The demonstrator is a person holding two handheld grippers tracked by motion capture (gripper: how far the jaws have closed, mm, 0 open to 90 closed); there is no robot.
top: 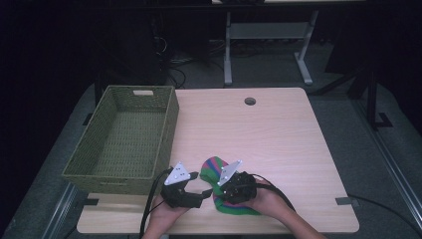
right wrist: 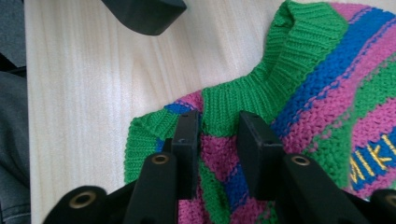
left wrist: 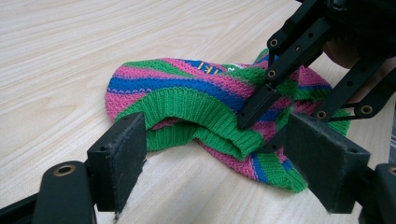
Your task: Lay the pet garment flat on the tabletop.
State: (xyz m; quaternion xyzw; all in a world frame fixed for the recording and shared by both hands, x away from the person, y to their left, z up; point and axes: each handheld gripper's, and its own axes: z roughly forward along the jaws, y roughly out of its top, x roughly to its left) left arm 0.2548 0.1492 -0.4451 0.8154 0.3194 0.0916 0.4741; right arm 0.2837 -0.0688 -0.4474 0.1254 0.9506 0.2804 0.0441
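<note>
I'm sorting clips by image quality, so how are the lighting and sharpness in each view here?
High view: table lit, surroundings nearly black, slightly soft. Left gripper view: knitted hat crisp, evenly lit, near jaws slightly soft. Right gripper view: hat's stitches sharp, no glare.

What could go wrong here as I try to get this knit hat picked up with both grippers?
1. The right gripper is down on the striped knit hat with its jaws only part closed around a fold near the green ribbed cuff; a thin pinch of loose knit may slip out on lifting.
2. The left gripper is wide open, short of the cuff; closing now might catch nothing.
3. The two grippers sit close together, so they may bump.
</note>
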